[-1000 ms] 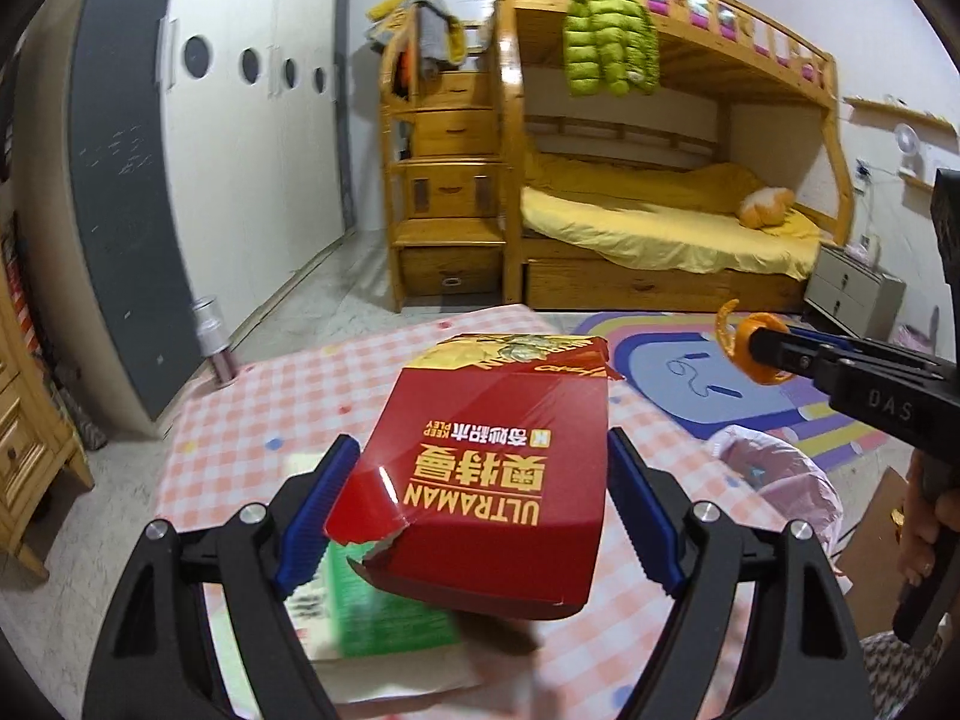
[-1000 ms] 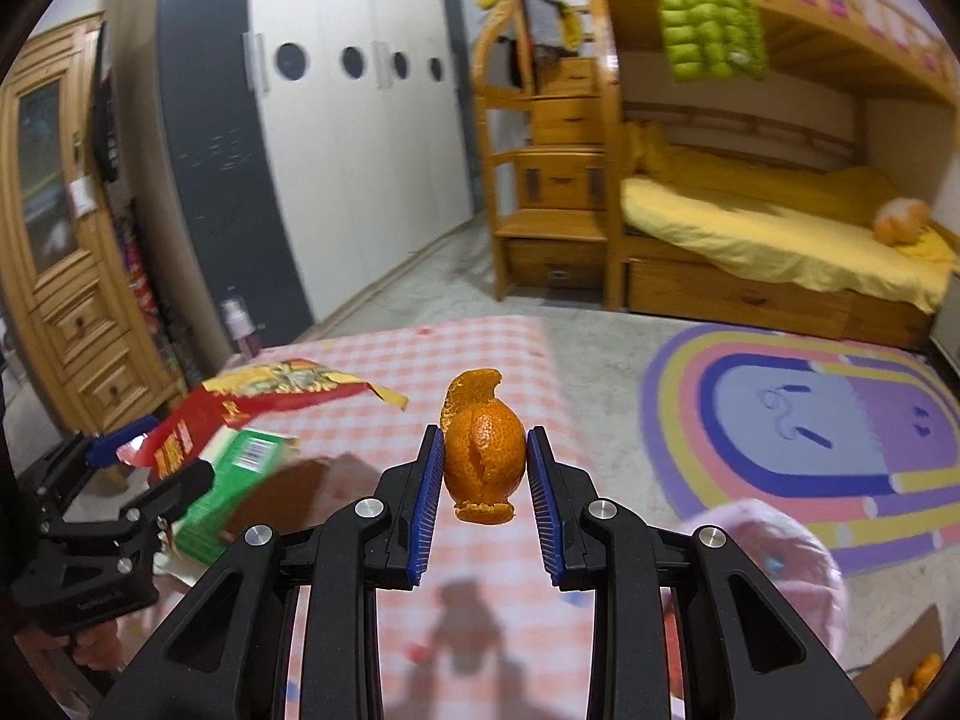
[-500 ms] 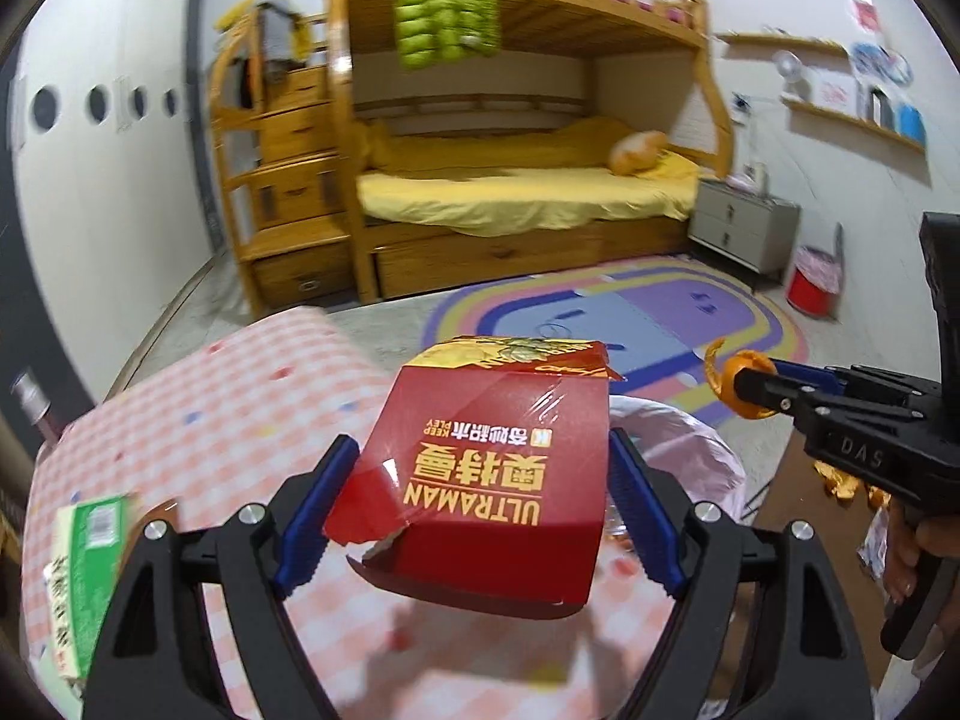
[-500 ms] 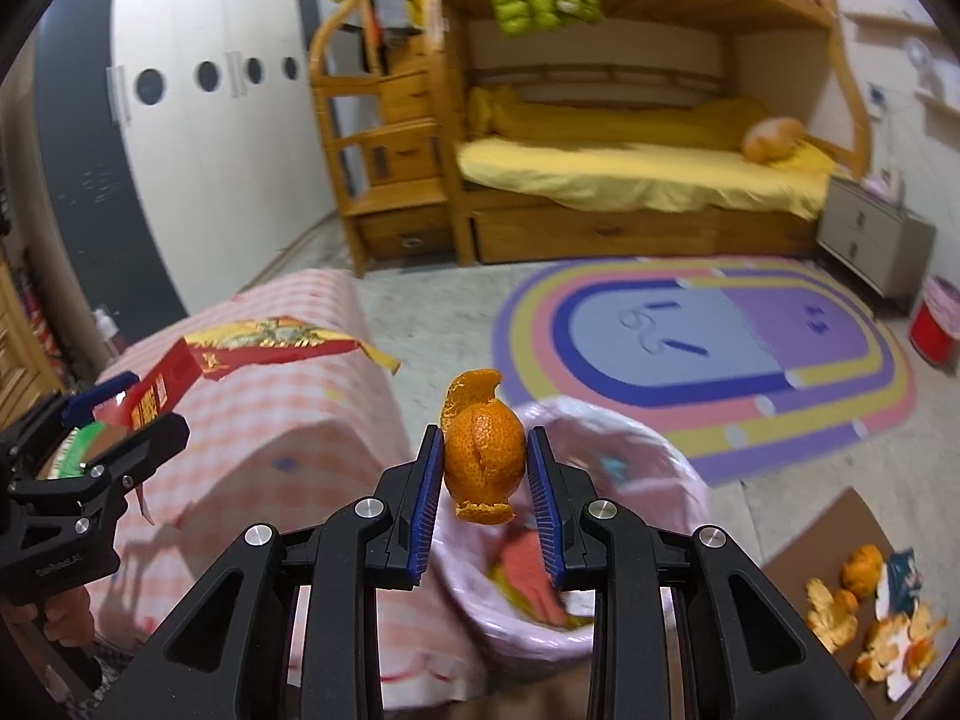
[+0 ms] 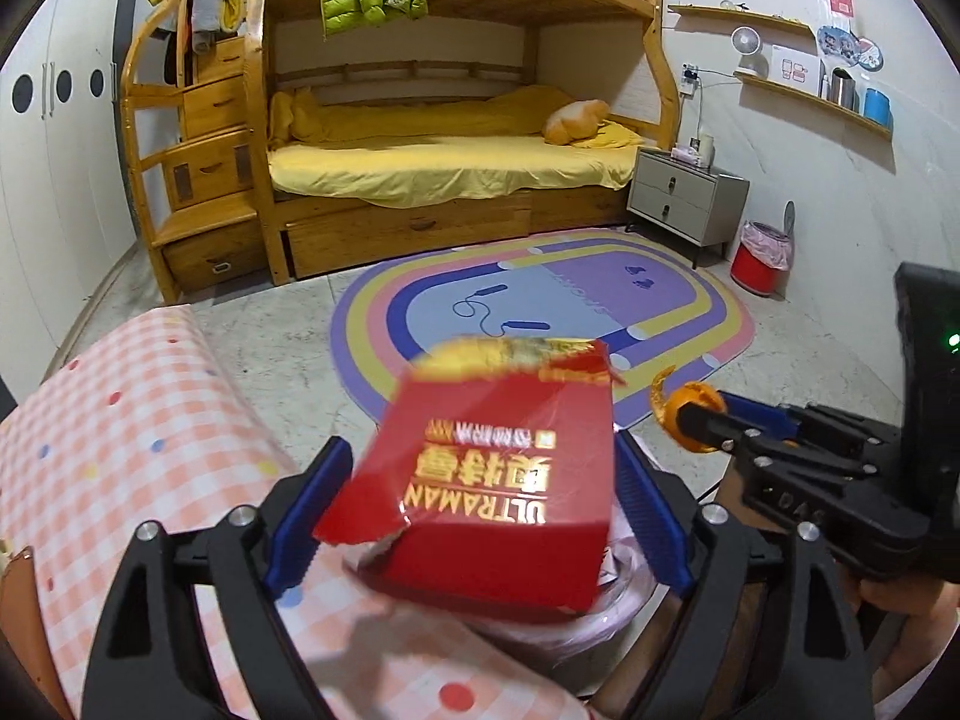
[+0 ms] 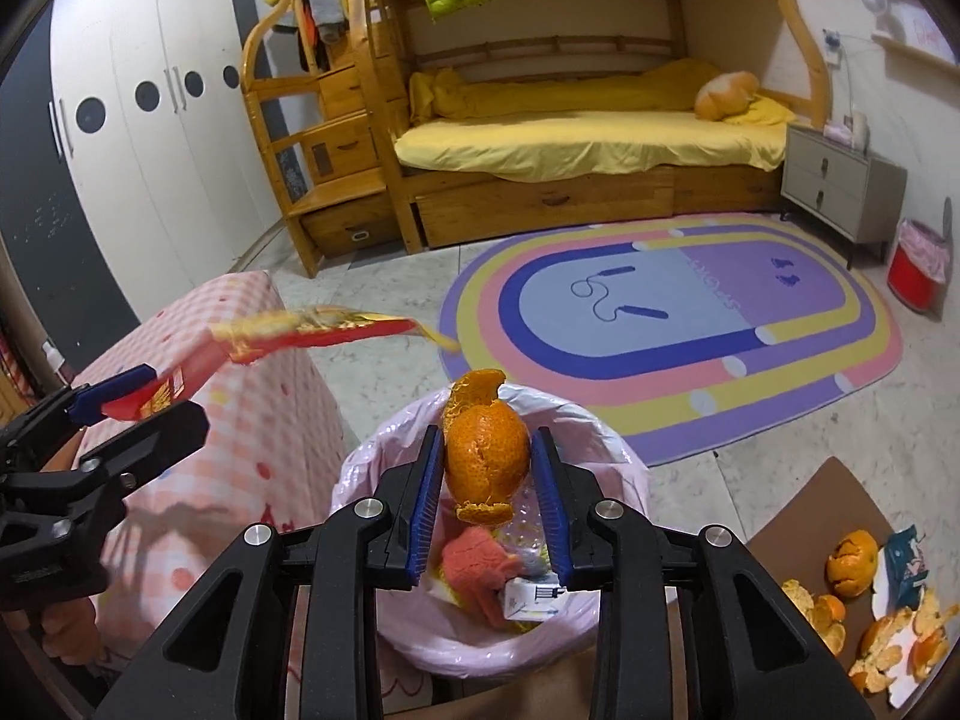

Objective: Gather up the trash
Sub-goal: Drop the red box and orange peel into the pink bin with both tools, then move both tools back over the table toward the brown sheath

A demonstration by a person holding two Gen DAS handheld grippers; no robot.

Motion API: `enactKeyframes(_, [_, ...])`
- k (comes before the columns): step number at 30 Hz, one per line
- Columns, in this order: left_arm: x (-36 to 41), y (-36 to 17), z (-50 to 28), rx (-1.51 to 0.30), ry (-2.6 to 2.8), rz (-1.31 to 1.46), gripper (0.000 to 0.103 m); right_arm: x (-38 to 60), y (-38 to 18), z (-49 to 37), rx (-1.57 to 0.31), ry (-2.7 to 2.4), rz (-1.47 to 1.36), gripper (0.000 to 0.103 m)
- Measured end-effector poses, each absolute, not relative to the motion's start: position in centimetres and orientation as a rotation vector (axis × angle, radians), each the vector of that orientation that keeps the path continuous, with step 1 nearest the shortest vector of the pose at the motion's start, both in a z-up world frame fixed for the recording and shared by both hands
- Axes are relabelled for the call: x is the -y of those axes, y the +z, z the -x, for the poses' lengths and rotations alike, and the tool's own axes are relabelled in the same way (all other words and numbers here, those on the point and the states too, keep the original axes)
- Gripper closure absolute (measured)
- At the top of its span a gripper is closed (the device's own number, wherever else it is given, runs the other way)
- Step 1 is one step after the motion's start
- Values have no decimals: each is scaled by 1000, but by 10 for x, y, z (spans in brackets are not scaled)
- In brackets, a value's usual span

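Observation:
My left gripper (image 5: pixel 480 450) is over the edge of the pink-lined bin (image 5: pixel 600 624), jaws opening. The red Ultraman box (image 5: pixel 498 480) sits blurred and tilted between the blue pads, loose from them. In the right wrist view, my right gripper (image 6: pixel 486 435) hangs straight above the bin (image 6: pixel 624 468), also opening. The orange peel (image 6: pixel 486 462) is between its pads with a thin gap on each side. The bin holds a pink rag and wrappers. The left gripper (image 6: pixel 162 402) and box (image 6: pixel 288 330) show at left; the right gripper (image 5: pixel 702 420) shows at right.
The table in a pink checked cloth (image 5: pixel 120 450) stands left of the bin. A brown cardboard sheet (image 6: pixel 798 516) with several orange peels lies on the floor to the right. A rug (image 6: pixel 690 312), bunk bed and small red bin (image 5: pixel 759 258) lie beyond.
Both grippers swung right from over the table to the pink bin and dipped. Their jaws have widened. The red box has tilted and slipped forward; the peel still sits between the right pads.

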State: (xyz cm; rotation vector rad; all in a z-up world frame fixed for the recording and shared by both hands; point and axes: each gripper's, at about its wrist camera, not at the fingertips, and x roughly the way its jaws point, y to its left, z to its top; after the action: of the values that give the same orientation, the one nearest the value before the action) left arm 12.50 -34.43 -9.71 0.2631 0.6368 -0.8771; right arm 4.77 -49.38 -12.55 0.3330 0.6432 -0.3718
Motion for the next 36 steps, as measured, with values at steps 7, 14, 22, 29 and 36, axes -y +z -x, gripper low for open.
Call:
enactKeyframes(7, [328,-91,-133,-632,-841,-208,12,492,-126,-43,-630,-384,-350,47])
enactKeyframes(14, [292,-70,-134,-603,-722,-192,12,468,-98,-37,-612,-346,-328,47])
enactKeyframes(22, [209,-30,-134,-590,-572,-151,12,398,-46,-50,-607,-238,-266,47])
enactKeyframes(29, [123,-14,-129,-616,-406,-133,11,316,-15,-69,-608,-65,-201,43])
enactKeyframes(36, [35,-25,-129,-648,-223,-112,11,252,-15,-91,-613,87,-124,40])
